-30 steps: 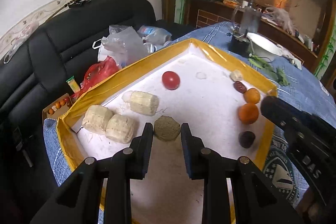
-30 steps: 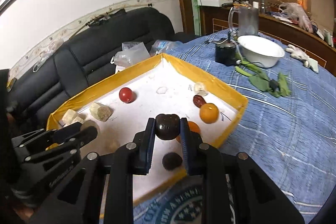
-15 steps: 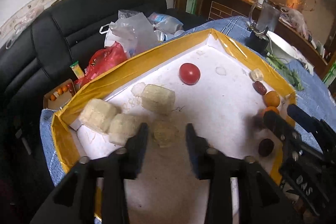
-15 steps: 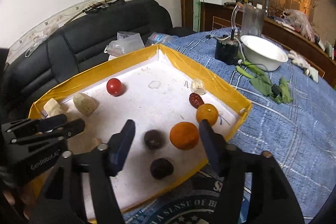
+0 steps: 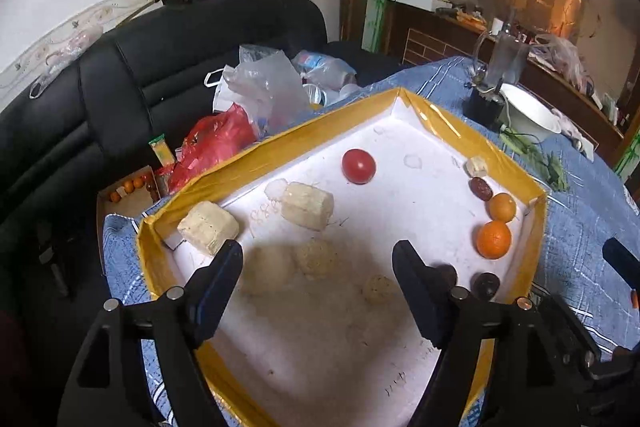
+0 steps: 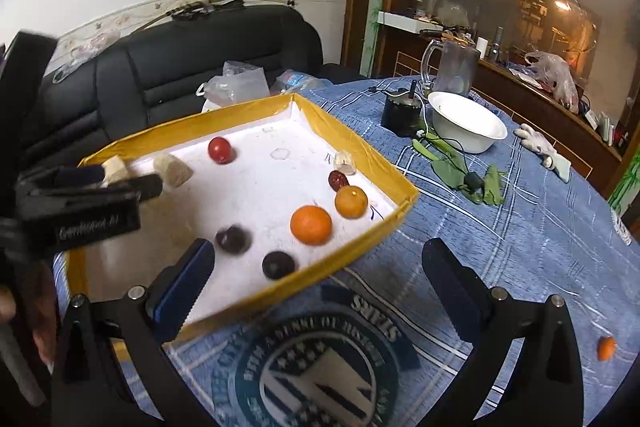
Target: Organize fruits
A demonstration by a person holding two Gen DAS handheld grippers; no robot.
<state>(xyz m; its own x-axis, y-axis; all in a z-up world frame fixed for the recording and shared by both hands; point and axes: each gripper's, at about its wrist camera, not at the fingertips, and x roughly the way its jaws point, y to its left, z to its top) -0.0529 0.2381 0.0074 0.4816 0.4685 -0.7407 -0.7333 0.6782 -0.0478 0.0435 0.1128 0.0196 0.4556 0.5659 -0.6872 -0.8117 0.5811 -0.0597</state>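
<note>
Both grippers are wide open and hold nothing; the left gripper (image 5: 318, 277) hangs over the yellow tray (image 5: 516, 167), with pale lumpy pieces (image 5: 307, 205) just ahead of its fingers; the right gripper (image 6: 318, 277) is over the blue cloth (image 6: 520, 227), with two oranges (image 6: 311, 225) and two dark fruits (image 6: 279, 264) ahead to its left in the tray.
</note>
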